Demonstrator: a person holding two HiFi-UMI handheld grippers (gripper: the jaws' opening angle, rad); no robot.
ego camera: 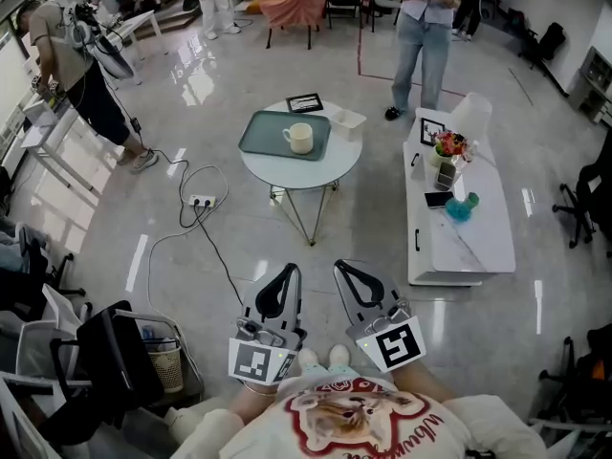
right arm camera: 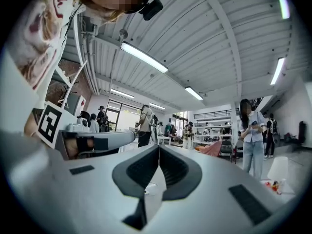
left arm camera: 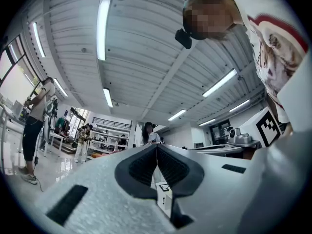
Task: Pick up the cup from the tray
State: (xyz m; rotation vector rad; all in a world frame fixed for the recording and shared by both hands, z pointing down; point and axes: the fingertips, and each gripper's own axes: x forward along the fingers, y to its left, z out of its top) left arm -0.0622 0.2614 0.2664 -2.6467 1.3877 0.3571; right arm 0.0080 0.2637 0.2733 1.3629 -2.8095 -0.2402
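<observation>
Both left gripper (ego camera: 290, 270) and right gripper (ego camera: 341, 266) are closed, empty, well apart from the cup (ego camera: 299, 138).

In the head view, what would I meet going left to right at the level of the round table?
Power strip → cup → white box → flowers
</observation>
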